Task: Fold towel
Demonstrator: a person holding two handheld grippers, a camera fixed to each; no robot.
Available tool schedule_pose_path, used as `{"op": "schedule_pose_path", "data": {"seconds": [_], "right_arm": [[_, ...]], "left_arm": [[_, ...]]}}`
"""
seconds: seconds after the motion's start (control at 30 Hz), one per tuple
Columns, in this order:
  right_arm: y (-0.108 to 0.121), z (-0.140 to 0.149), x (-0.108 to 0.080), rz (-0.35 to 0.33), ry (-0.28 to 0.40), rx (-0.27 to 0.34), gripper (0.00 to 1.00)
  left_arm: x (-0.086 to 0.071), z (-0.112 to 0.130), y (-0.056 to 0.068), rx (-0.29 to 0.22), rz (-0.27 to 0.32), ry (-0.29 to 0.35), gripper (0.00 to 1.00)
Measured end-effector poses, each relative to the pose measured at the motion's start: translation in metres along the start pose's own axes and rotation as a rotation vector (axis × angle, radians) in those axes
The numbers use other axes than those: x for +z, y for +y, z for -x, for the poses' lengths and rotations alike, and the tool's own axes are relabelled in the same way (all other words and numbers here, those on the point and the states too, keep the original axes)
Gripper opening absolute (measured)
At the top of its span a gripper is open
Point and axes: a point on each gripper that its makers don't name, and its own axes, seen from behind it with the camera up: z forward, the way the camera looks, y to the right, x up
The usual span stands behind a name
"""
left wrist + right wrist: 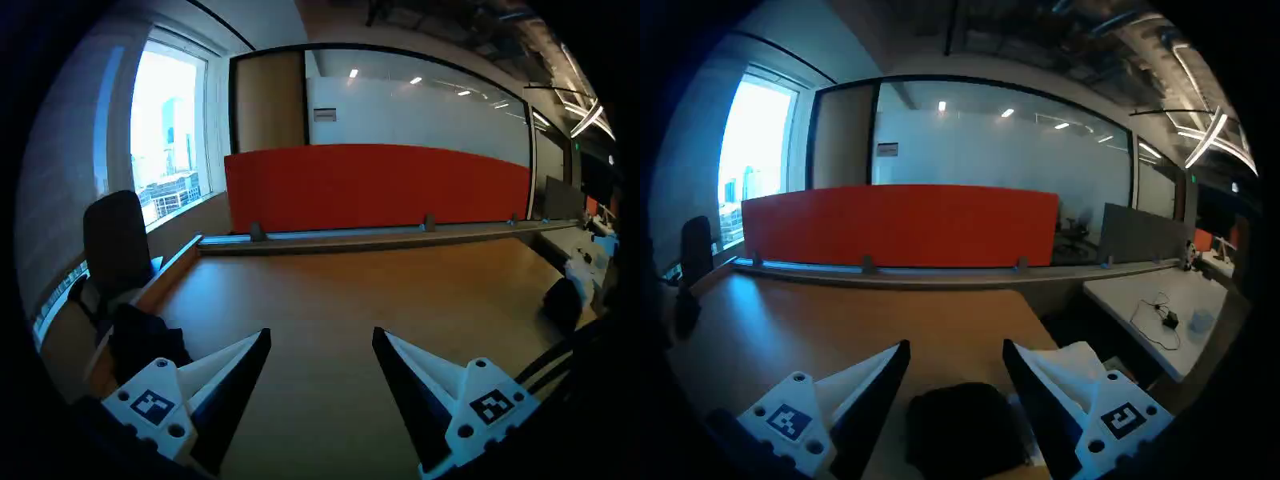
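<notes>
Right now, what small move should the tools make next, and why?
Probably lower the right tool onto the dark bundle, likely the towel, lying on the wooden desk just beneath it. Both tools are open and hold nothing; the left tool hovers over the desk.

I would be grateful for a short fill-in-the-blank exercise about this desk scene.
1. The divider behind the wooden desk is coloured ____.
2. The left tool and the right tool both stand ____.
3. In the right gripper view, the black cloth lies ____ that tool's fingers.
Missing words: red; open; between.
</notes>
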Motion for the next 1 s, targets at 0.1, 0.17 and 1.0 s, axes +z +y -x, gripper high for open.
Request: {"op": "schedule_pose_path", "data": {"seconds": [0.1,0.17,1.0], "right_arm": [[-0.007,-0.008,-0.001,-0.004,0.017,-0.006,0.91],[-0.013,-0.014,-0.003,-0.012,0.027,-0.01,0.95],[-0.126,-0.063,-0.001,-0.097,0.133,-0.025,1.0]], "left_arm": [[0.0,-0.01,-0.003,-0.025,-0.007,0.031,0.94],[0.001,-0.015,-0.005,-0.046,-0.01,0.046,0.94],[0.005,-0.051,-0.005,-0.051,0.024,0.132,0.94]]}}
